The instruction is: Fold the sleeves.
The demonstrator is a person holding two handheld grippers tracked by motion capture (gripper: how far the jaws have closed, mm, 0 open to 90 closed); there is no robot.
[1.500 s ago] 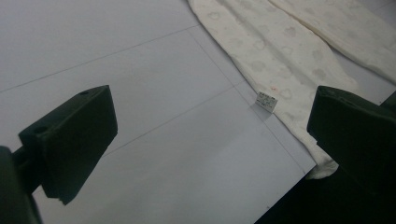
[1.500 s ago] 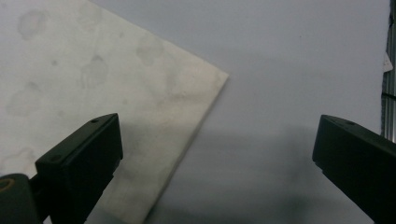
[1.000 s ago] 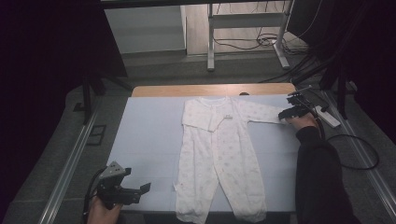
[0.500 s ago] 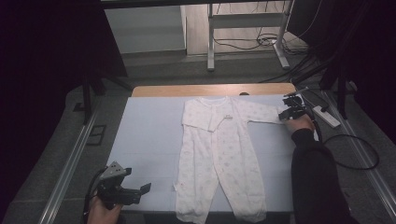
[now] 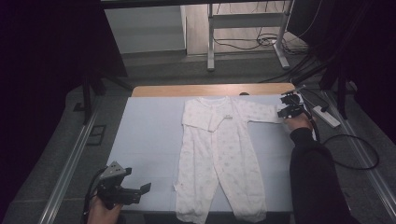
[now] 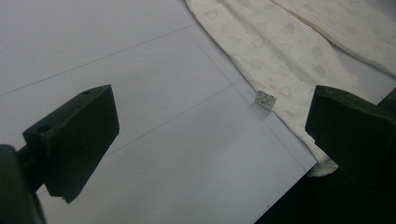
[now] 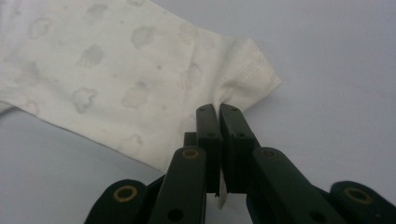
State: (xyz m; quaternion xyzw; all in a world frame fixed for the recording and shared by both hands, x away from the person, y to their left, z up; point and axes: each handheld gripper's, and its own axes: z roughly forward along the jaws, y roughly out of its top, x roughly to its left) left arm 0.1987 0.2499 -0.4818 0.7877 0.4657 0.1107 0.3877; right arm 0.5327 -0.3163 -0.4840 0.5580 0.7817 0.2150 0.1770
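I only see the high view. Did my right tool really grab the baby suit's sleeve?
Observer: Yes. The right tool is shut on the sleeve cuff, pinching its edge.
Operator: What's my left tool doing?
Observer: The left tool is wide open with nothing between its jaws, above the table.
Operator: Anything tiny I'm missing?
Observer: A small white label sticks out from the edge of the baby suit.

the high view is dim with near-black sides; soft light falls on the pale table mat (image 5: pixel 149 135), leaving little shadow and no glare. both gripper views are evenly lit, slightly soft, with close jaws blurred and dark.
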